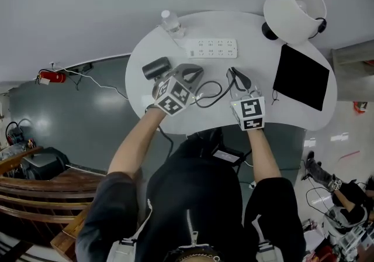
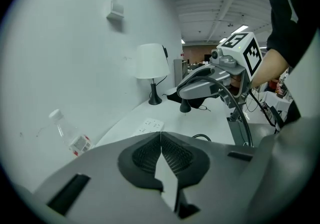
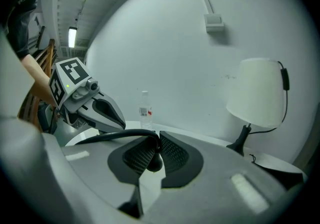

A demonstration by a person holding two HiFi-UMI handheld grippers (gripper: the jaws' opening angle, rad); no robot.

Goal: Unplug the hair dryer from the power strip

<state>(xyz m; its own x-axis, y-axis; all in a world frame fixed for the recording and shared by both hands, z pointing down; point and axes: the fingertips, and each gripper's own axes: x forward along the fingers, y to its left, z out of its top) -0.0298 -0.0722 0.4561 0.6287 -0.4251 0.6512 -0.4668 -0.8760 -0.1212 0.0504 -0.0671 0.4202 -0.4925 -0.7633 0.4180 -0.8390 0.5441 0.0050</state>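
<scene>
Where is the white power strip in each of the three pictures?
Head view: power strip upper middle, left of the lamp.
Left gripper view: centre-left, below the lamp.
Right gripper view: not in it.
Shared landmark: the lamp, in all three.

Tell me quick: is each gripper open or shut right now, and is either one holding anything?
Left gripper: shut, nothing between its jaws.
Right gripper: shut on the black cord.
</scene>
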